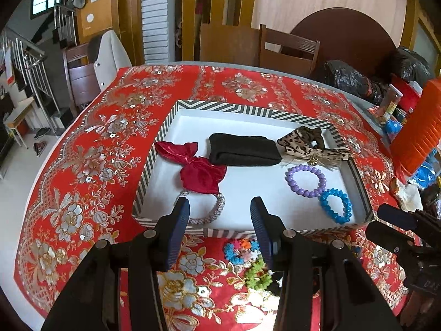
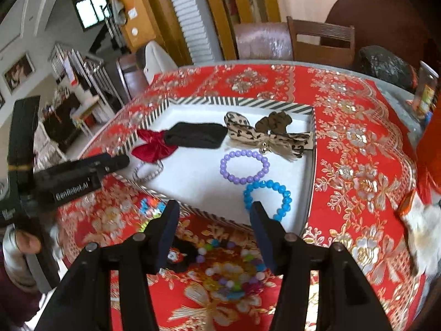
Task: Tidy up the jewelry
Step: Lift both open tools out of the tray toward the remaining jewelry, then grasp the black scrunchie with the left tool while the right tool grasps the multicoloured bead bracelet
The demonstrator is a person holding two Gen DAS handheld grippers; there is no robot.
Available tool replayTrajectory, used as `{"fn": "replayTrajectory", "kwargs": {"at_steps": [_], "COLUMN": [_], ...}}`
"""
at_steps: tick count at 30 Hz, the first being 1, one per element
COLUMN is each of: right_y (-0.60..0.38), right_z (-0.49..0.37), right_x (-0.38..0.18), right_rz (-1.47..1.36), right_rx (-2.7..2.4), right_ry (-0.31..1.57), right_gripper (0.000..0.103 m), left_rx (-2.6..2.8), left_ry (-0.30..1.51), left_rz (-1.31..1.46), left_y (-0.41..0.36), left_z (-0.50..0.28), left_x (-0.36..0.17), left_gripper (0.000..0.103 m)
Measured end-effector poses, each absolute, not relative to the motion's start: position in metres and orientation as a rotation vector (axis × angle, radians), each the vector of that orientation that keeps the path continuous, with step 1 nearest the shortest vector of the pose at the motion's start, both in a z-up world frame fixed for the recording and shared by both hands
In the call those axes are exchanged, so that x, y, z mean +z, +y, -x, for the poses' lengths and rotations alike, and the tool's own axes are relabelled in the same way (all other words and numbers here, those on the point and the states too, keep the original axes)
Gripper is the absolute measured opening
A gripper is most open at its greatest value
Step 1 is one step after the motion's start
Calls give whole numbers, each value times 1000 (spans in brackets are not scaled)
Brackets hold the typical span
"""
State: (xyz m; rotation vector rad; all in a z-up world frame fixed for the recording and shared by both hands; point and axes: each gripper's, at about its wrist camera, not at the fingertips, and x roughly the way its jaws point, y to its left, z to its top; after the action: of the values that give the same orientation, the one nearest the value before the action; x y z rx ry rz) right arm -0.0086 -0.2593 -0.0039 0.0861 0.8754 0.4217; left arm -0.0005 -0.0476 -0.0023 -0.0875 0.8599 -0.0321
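We see a striped tray (image 1: pixel 154 149) with a white floor on the red floral tablecloth (image 1: pixel 91 165). Along its far side lie a red bow (image 1: pixel 202 172), a black folded cloth (image 1: pixel 242 149) and a leopard-print bow (image 1: pixel 311 146) beside a brown scrunchie (image 2: pixel 273 122). Nearer, on the right, a purple bead bracelet (image 1: pixel 305 176) touches a blue bead bracelet (image 1: pixel 335 205). A silver bracelet (image 1: pixel 209 212) lies in the near left corner, partly under the red bow.

Left gripper (image 1: pixel 220 212) hangs over the tray's near edge, fingers apart, nothing between them. Right gripper (image 2: pixel 215 215) likewise: fingers spread, empty, above the near rim beside the blue bracelet.

Outside the tray, on the cloth near us: a multicoloured hair tie (image 1: pixel 239 251), a green one (image 1: pixel 257 275), a black scrunchie (image 2: pixel 183 256) and a mixed-colour bead bracelet (image 2: pixel 234 270), the last blurred.
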Motion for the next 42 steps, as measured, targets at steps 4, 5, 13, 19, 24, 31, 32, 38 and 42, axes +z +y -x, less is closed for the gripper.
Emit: {"fn": "replayTrajectory", "kwargs": {"at_steps": [4,5,13,19,24,31,32,38,42], "right_y": [-260,-260,-258,-255,-255,-253,-253,-253,-252], "right_z": [15,17,30,40,41,44,44,46,46], "right_x": [-1,-1,10,19,19,21,22,22,22], "right_rz": [-107,-105,-75,-34,-24,-16,-15,-14,-6], "right_rx": [418,416,400,381,378,380,381,381,383], "right_ry": [869,868,830,788,786,779,778,780,785], "right_gripper": [57,57,57,64,65,65,65,65,65], "left_rx": [-24,-22,-17,-11,14,18,19,18,16], "left_ry": [852,854,852,836,830,811,810,803,804], "left_rz": [74,70,28,20,-13,-32,-32,-31,-30], "left_y": [-53,-54,-60,-63,-64,-64,-64,-63,-63], "left_z": [8,10,23,31,35,39,39,41,41], "left_x": [0,0,4,9,9,12,12,13,13], "left_gripper": [57,57,57,57,57,57,57,57,57]}}
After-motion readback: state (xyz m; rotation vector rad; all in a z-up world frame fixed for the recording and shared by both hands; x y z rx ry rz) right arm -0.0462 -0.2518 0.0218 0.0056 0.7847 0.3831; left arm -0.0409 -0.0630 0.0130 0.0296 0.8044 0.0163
